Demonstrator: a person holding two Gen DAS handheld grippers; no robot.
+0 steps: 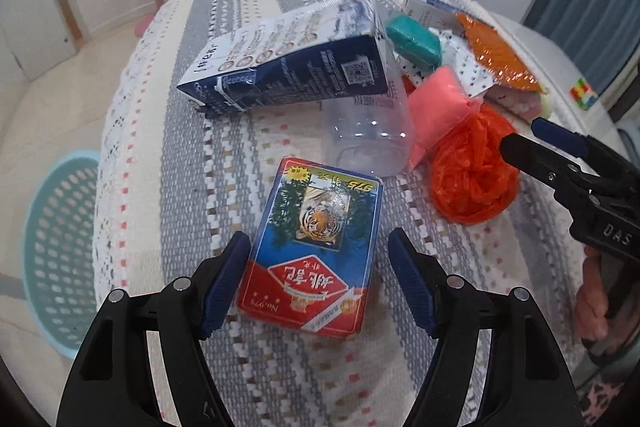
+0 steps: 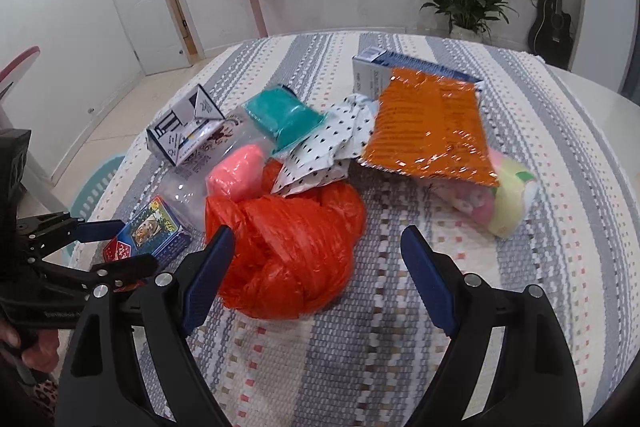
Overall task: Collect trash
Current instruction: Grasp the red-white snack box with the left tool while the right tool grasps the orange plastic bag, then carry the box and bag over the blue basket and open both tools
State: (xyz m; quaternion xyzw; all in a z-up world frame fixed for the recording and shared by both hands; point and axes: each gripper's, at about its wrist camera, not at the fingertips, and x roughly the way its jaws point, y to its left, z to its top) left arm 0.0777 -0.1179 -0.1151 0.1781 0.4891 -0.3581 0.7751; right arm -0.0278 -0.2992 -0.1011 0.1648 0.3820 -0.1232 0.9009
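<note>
A red and blue card box (image 1: 316, 251) with a tiger picture lies flat on the woven tablecloth (image 1: 168, 167). My left gripper (image 1: 318, 237) is open and straddles it; the left pad sits at the box's edge and the right pad stands clear of it. The same box (image 2: 156, 231) shows beside the left gripper (image 2: 136, 245) in the right wrist view. A crumpled orange plastic bag (image 2: 288, 247) lies just ahead of my open right gripper (image 2: 316, 231), untouched. That gripper (image 1: 520, 135) hovers by the bag (image 1: 472, 175).
More trash is piled behind: a blue and white carton (image 1: 280, 67), a clear plastic cup (image 1: 368, 131), pink (image 2: 236, 175) and teal (image 2: 280, 119) packets, a dotted wrapper (image 2: 320, 155) and an orange foil bag (image 2: 428, 123). A teal basket (image 1: 60, 247) stands on the floor left of the table.
</note>
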